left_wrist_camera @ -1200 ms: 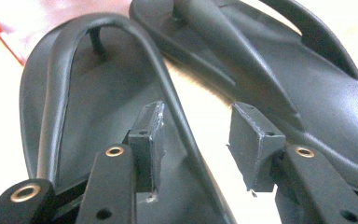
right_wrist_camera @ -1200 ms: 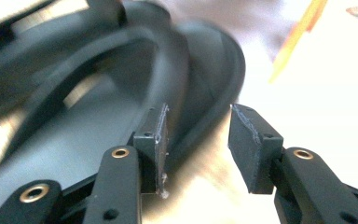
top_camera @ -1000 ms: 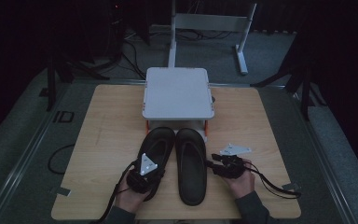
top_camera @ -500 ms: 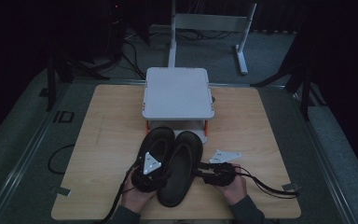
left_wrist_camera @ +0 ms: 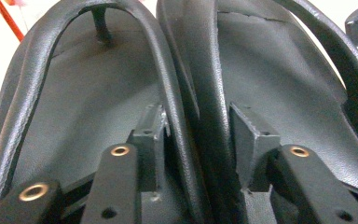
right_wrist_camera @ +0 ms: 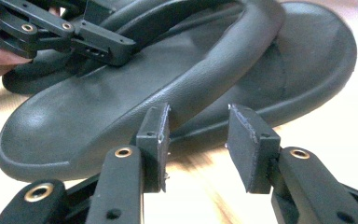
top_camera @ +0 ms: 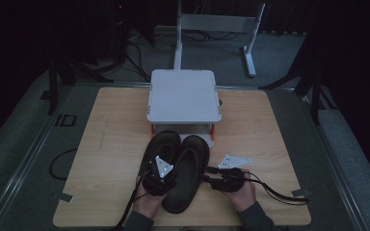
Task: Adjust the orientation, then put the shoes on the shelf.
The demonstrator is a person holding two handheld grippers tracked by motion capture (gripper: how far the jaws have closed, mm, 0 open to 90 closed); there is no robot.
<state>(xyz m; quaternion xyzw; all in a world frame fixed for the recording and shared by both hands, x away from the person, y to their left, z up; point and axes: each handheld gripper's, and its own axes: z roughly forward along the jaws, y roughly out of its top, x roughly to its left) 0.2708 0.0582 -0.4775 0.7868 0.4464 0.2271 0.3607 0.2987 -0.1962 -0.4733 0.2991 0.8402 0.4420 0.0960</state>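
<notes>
Near the front edge of the wooden table [top_camera: 111,144], two black flip-flops lie side by side, toes toward a small white stand [top_camera: 184,96]. The right flip-flop [top_camera: 188,173] is tipped on its edge and leans over the left flip-flop [top_camera: 163,147]. The left gripper [top_camera: 160,179] pinches their adjoining edges, one jaw inside each shoe; its jaws have just been closing. Just beside the tilted sole, the right gripper [top_camera: 211,177] rests low on the tabletop with its jaws spread and nothing between them; they have just been opening. Its cable trails off to the right. Grey carpet [top_camera: 24,144] surrounds the table. Cables [top_camera: 125,53] and a white frame [top_camera: 217,24] stand in the dark behind.
</notes>
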